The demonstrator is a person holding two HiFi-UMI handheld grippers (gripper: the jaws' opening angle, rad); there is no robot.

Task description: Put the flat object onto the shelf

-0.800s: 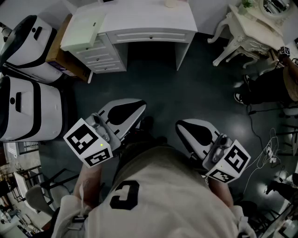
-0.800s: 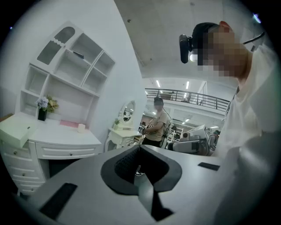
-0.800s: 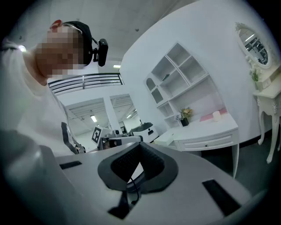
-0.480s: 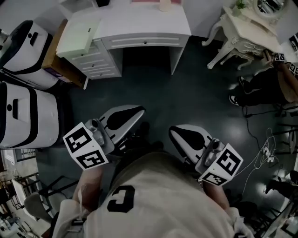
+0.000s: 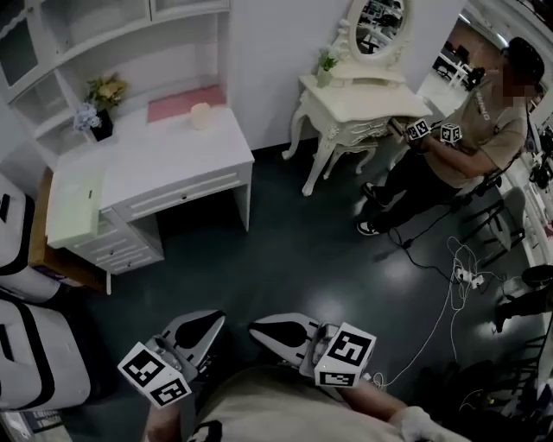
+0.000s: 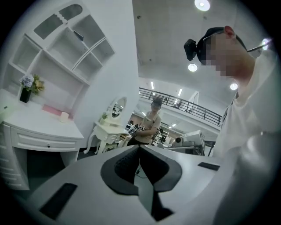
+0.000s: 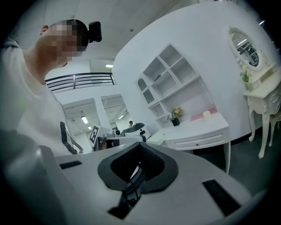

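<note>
Left gripper and right gripper sit low by the torso, both fingers pairs pressed together, empty; pink flat object lies at rear of white bench, below shelf.

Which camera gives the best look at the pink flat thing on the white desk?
The head view: it looks down on the pink pad, showing its whole top, beside the candle. The left gripper view shows the pad only as a thin edge-on strip; the right gripper view, a small far sliver.
</note>
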